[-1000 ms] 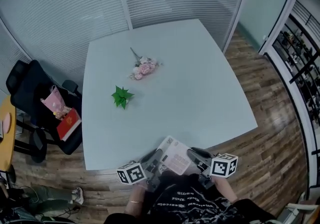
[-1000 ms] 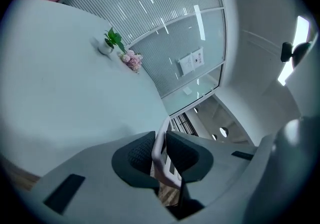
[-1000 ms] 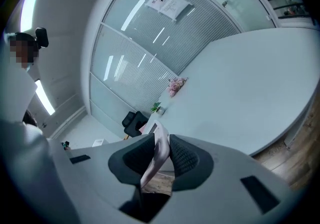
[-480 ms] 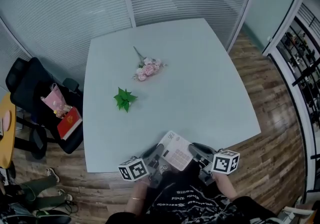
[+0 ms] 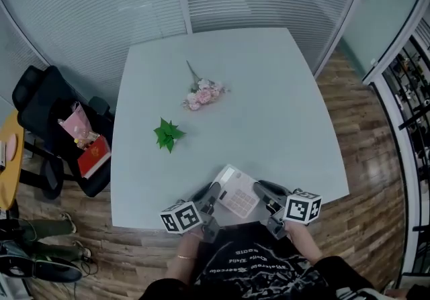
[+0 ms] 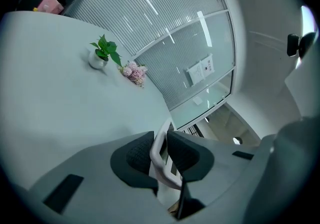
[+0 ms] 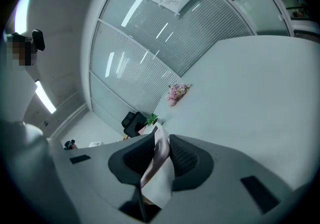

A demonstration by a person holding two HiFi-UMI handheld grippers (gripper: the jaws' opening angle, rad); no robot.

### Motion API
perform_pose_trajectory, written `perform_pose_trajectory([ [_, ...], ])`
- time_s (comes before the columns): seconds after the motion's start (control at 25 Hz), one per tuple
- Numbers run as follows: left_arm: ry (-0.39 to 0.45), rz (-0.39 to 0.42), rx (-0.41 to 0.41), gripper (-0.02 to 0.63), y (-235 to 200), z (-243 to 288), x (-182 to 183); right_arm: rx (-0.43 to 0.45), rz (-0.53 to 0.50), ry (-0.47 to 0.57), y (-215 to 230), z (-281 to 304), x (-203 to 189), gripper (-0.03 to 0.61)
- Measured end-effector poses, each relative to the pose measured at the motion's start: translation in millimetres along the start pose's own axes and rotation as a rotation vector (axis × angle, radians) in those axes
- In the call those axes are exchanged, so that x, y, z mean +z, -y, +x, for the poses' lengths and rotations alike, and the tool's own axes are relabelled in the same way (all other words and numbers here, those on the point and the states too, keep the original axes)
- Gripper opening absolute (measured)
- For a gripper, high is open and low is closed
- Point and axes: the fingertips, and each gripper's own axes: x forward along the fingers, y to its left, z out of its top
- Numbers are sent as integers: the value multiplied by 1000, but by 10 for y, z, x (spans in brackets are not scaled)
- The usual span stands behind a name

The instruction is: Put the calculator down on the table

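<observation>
I've got bare counter (image 5: 282, 124) ahead and rightward; the green plant (image 5: 167, 134) and pink flowers (image 5: 203, 95) block the left.

Bright, even, cool light; table (image 5: 269, 111) pale all over, shadows faint along its near edge. Ceiling strips glare as streaks across the glass wall (image 6: 150, 17) in both gripper views. Edges bow hard, corners go black, my near jaws look soft.

Head view steeply down over table (image 5: 282, 124); gripper views low, close, both facing pink flowers (image 6: 134, 72)
</observation>
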Motion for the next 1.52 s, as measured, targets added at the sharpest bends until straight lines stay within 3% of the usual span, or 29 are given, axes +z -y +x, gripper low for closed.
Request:
perform_pose_trajectory([
  [0.36, 89, 20, 66, 104, -7, 455, 410, -4, -70, 28, 162, 258, 622, 103],
  [0.52, 117, 20, 88, 104, -16, 625, 556, -1, -106, -13, 278, 398, 825, 103],
  [0.68, 108, -30, 117, 103, -130, 759, 634, -2, -110, -49, 419, 631, 978, 106],
  [1.04, 179, -52, 204, 103, -520, 862, 979, 23, -154, -182, 564, 1295, 1138, 109],
  [1.28, 186, -88, 267, 101, -808, 848, 1084, 29, -138, -262, 634, 1677, 1102, 114],
  [1.52, 177, -56, 339, 103, -1028, 933, 1185, 19, -109, -292, 788, 1962, 1093, 114],
])
